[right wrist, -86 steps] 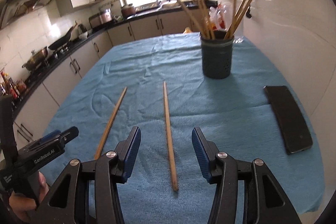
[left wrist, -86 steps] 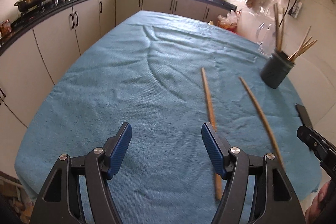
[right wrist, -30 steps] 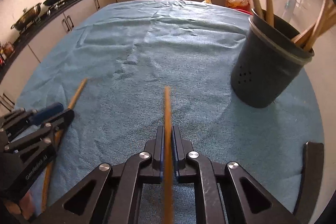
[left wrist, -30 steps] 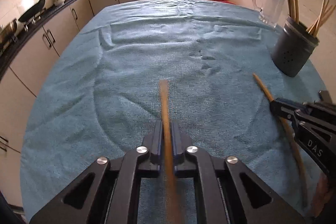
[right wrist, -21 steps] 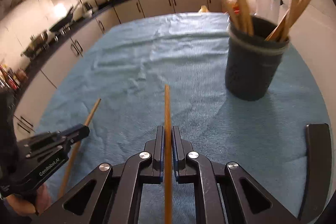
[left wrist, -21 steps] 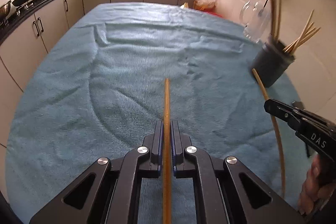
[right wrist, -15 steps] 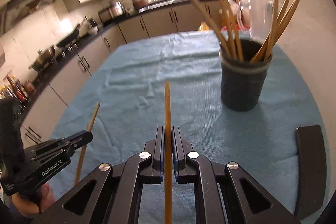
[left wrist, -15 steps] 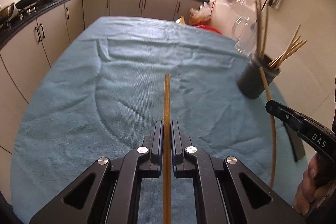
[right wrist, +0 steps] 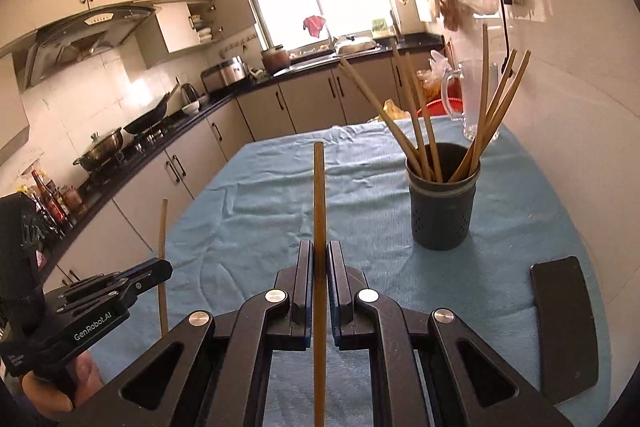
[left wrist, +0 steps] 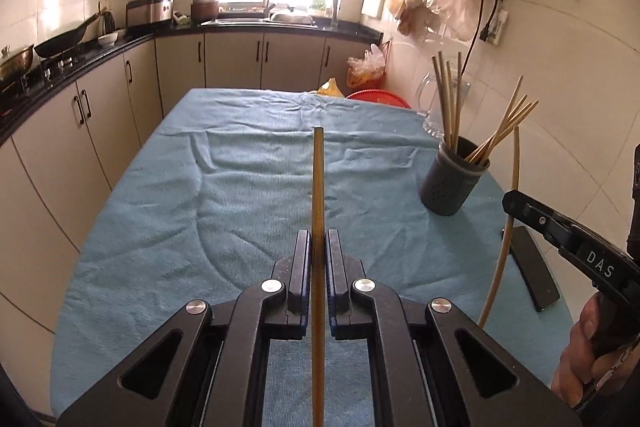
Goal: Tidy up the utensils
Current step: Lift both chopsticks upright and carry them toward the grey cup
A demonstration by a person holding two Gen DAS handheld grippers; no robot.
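Left wrist view: the left gripper clamps one chopstick above the worktop; misaimed, it might strike the holder (about eight sticks inside).

Right wrist view: the right gripper grasps a second chopstick; both could collide at the rim.

Two loose wooden chopsticks, each clamped mid-shaft, raised off blue cloth: left chopstick frame centre, pointing away; right chopstick likewise. Dark perforated holder upright, right of centre, holding several splayed chopsticks.
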